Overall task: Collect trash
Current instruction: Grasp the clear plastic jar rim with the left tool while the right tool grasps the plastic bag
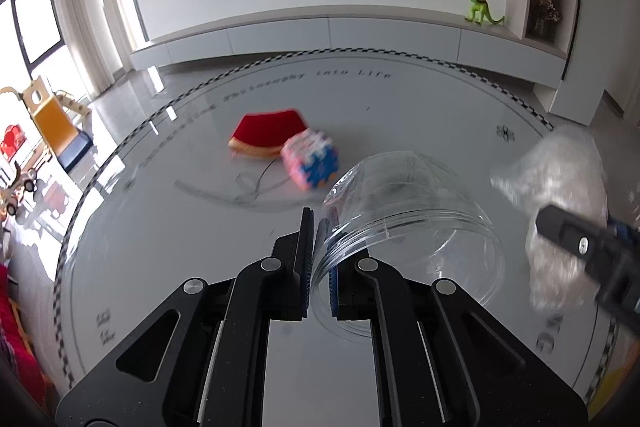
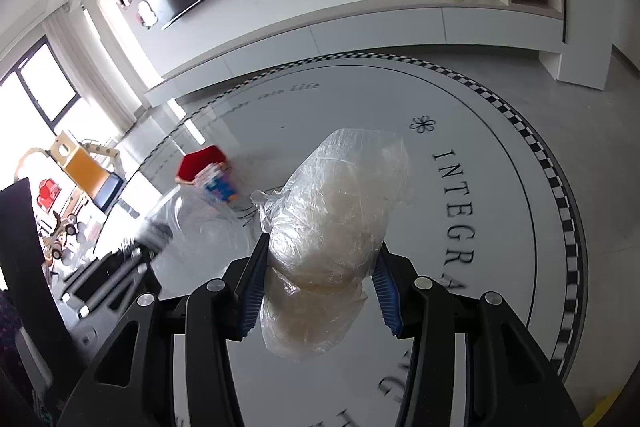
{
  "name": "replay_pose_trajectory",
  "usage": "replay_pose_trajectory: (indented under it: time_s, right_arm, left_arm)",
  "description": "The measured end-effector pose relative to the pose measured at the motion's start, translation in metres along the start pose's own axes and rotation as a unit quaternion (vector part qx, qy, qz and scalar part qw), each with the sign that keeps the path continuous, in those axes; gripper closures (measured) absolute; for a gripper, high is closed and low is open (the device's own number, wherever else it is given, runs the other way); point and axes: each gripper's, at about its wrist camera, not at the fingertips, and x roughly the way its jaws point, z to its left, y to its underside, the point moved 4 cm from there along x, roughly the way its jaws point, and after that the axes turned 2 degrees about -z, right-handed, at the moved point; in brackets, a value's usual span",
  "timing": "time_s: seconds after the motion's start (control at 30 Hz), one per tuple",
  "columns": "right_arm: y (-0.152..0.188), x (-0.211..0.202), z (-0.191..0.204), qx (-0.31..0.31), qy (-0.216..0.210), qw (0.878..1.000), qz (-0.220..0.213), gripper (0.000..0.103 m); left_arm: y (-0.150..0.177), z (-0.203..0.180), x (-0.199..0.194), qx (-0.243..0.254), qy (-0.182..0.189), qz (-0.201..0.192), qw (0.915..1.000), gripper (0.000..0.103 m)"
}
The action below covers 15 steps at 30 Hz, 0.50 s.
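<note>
now we have both pieces lifted over the desk (image 1: pixel 168 251): left gripper (image 1: pixel 318 247) clenched on the rim of the clear jar (image 1: pixel 404 211), right gripper (image 2: pixel 320 267) grasping the crumpled bag (image 2: pixel 336 211). next, we'd judge, the bag must go into the jar's mouth.

Black tongs (image 1: pixel 318 259), blue ribbed pads (image 2: pixel 386 287)

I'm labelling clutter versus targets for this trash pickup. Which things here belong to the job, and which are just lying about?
Job: clear plastic jar pinched by left gripper; crumpled plastic bag in right gripper.
Lying about: red wedge, colourful cube, green dinosaur.
</note>
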Motion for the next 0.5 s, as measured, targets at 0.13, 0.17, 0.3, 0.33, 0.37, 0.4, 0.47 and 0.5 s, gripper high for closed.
replay_pose_trajectory:
  time_s: [0.13,0.17,0.3,0.33,0.37,0.4,0.47,0.5]
  right_arm:
    - [0.014,-0.013,0.02,-0.017,-0.015,1.0,0.001,0.054]
    - [0.018,-0.016,0.025,-0.021,-0.019,1.0,0.002,0.054]
    - [0.032,-0.024,0.047,-0.039,-0.039,0.998,0.011,0.054]
    - [0.037,-0.025,0.055,-0.047,-0.044,0.998,0.015,0.054]
    - [0.041,-0.026,0.063,-0.054,-0.05,0.997,0.018,0.054]
    - [0.044,-0.027,0.069,-0.058,-0.054,0.997,0.02,0.054]
    - [0.052,-0.031,0.085,-0.073,-0.063,0.995,0.023,0.054]
    - [0.056,-0.034,0.094,-0.083,-0.068,0.994,0.023,0.054]
  left_arm:
    - [0.024,0.017,-0.023,-0.021,0.0,0.001,0.9998,0.097]
    - [0.031,0.022,-0.029,-0.027,-0.001,0.0,0.9996,0.097]
    - [0.055,0.038,-0.048,-0.047,-0.01,0.001,0.9989,0.097]
    - [0.059,0.042,-0.051,-0.05,-0.01,0.002,0.9987,0.097]
    - [0.066,0.047,-0.056,-0.055,-0.013,0.002,0.9984,0.097]
    - [0.073,0.052,-0.061,-0.06,-0.018,0.002,0.998,0.097]
    - [0.084,0.062,-0.07,-0.068,-0.025,0.003,0.9973,0.097]
    - [0.09,0.068,-0.074,-0.074,-0.028,0.003,0.9969,0.097]
